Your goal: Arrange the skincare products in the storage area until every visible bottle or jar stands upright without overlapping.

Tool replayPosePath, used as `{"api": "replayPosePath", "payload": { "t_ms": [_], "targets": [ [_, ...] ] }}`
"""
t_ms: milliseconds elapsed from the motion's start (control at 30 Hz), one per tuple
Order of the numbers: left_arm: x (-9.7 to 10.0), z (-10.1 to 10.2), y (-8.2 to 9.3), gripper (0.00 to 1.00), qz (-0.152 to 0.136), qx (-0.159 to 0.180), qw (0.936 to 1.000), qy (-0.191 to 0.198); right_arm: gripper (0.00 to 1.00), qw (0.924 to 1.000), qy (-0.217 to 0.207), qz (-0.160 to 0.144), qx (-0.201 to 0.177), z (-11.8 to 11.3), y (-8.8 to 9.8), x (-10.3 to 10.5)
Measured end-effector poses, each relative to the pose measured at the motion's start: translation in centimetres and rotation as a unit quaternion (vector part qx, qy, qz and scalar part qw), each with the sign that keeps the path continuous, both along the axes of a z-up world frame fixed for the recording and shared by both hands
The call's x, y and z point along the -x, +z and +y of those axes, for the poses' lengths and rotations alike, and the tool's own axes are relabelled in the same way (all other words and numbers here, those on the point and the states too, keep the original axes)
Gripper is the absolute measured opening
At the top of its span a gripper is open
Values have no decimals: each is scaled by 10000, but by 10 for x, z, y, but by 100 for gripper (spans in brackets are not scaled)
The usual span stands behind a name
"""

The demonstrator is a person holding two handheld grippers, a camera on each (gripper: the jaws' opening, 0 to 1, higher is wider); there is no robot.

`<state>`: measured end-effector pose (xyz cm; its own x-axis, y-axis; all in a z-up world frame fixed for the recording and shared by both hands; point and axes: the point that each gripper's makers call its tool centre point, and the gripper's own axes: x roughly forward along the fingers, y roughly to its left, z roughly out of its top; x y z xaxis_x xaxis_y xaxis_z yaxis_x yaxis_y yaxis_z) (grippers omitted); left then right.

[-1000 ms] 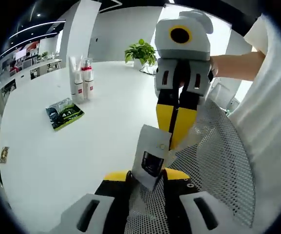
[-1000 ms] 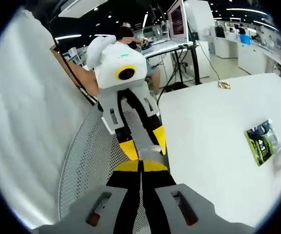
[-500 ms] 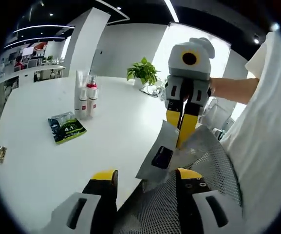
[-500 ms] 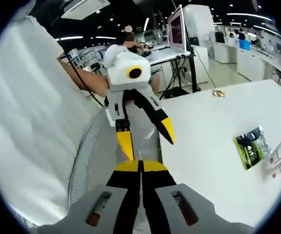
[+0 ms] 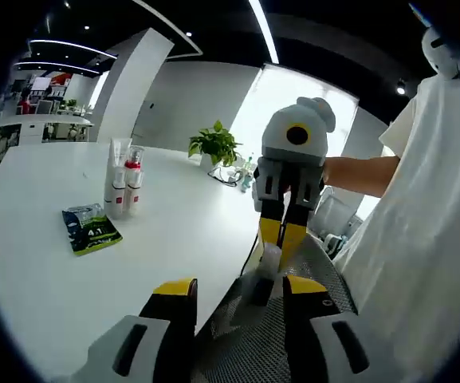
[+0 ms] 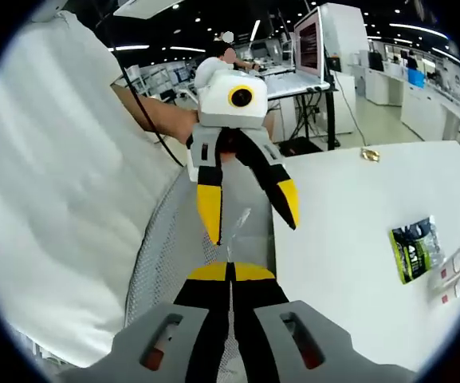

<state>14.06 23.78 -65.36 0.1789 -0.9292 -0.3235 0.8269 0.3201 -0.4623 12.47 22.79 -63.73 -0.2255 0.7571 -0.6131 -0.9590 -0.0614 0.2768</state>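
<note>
The right gripper (image 5: 280, 254) is pinched closed on the top edge of a thin sachet (image 5: 255, 289), blurred here, so probably foil. It hangs limp over the mesh basket (image 5: 249, 339) at the counter (image 5: 94, 279) edge. The left gripper (image 6: 248, 209) is spread wide, holding nothing. The sachet looks light, floppy and slippery (best held by its sealed rim). The upright bottles (image 5: 124, 187) stand well apart.

Potted green plant (image 5: 214, 145) at far edge of white table (image 5: 46, 271). Small gold-wrapped item (image 6: 370, 155) lying on table near its far corner. Mesh chair back (image 6: 163, 255) against table's near edge. Desk with monitor (image 6: 310, 40) beyond, seated person (image 6: 218, 57) at it. White pillar (image 5: 126, 92) behind table. Ceiling light strips (image 5: 261, 28) overhead.
</note>
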Motion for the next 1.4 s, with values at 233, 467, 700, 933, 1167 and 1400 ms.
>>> {"api": "replayPosePath", "payload": {
  "t_ms": [233, 467, 700, 933, 1167, 1400],
  "targets": [
    [5, 1, -7, 13, 8, -222, 9996, -166, 0, 9995, -272, 92, 162, -1, -5, -9],
    [-3, 6, 2, 0, 218, 57, 9997, 89, 0, 9932, -1040, 371, -377, 3, 7, -27],
    [-19, 15, 33, 0, 613, 1091, 9910, 471, 25, 9535, -2166, 1147, -1753, 13, 36, -57],
    [-31, 26, 42, 0, 857, 1543, 9812, 782, 22, 9225, -2456, 1782, -2384, 33, 48, -54],
    [-30, 23, 38, 0, 961, 1473, 9815, 757, 5, 9080, -2888, 1871, -2390, 41, 41, -68],
    [-37, 26, 35, 0, 1030, 1436, 9792, 993, 3, 8862, -3227, 2185, -2504, 41, 40, -76]
  ]
}}
